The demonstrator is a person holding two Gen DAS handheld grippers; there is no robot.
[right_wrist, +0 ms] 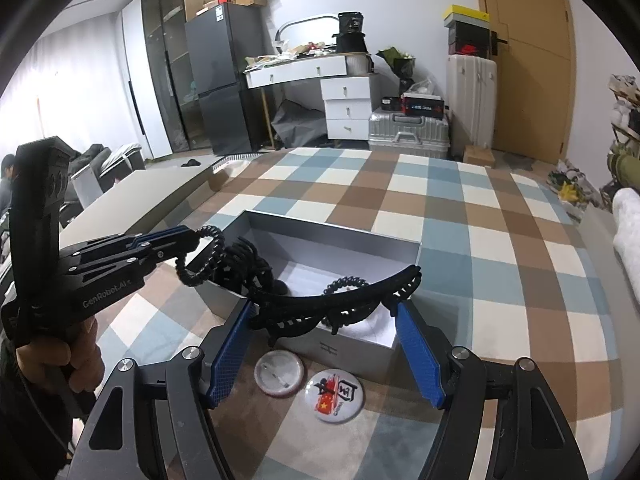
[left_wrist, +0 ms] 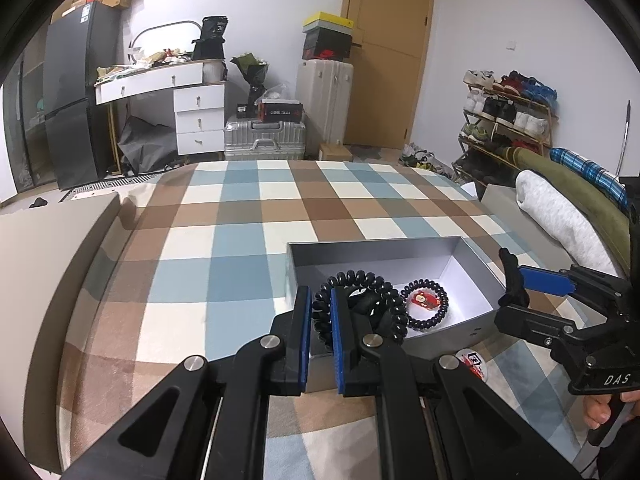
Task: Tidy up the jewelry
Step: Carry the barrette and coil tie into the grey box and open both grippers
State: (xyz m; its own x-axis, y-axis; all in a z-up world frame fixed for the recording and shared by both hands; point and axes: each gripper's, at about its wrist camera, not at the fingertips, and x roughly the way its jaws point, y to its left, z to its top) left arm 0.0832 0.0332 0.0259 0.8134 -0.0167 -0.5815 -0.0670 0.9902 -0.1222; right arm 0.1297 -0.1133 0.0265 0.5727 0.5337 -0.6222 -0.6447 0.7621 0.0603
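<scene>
A grey open box (left_wrist: pixel 472 258) with a white inside lies on the checked bedspread. My left gripper (left_wrist: pixel 321 332) is shut on a black spiral hair tie (left_wrist: pixel 360 280) and holds it over the box's near left corner; it shows in the right wrist view (right_wrist: pixel 208 256). A second spiral hair tie with a red charm (left_wrist: pixel 426 304) lies in the box. My right gripper (right_wrist: pixel 326 316) holds a long black hair claw clip (right_wrist: pixel 352 292) between its wide-apart jaws above the box's near edge (right_wrist: pixel 344 346). Two round badges (right_wrist: pixel 334 396) lie in front of the box.
A rolled white towel (left_wrist: pixel 560 216) and green blanket lie at the bed's right side. A grey bench (left_wrist: pixel 48 232) runs along the left. Suitcases, a dresser and a shoe rack stand beyond the bed.
</scene>
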